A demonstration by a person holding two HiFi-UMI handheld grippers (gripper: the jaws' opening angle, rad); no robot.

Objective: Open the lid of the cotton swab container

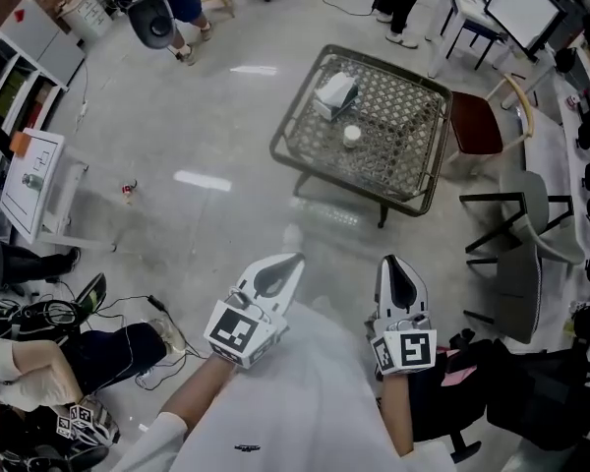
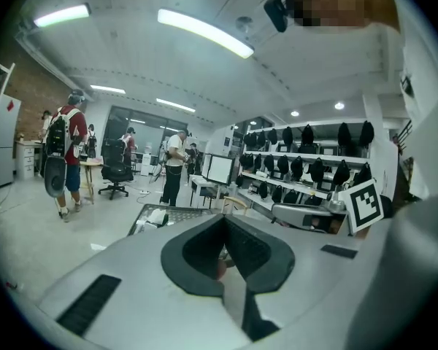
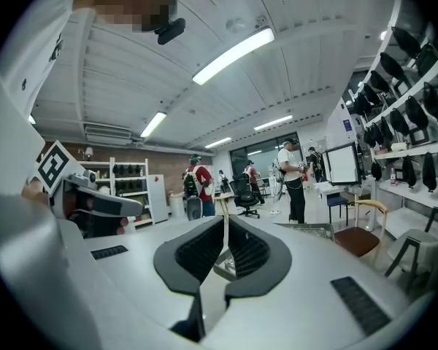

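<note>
Bare floor (image 1: 216, 224) lies between you and the table (image 1: 344, 180) at 12 o'clock, with chairs (image 1: 519, 273) at 3. Your left tool (image 1: 287, 266) and right tool (image 1: 395, 266) are pressed together, empty.

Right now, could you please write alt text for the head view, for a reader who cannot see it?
Seen from above, a person holds the left gripper and right gripper low in front of them, both shut and empty, over a pale floor. Ahead stands a low mesh table carrying a small white round container and a pale box.
</note>
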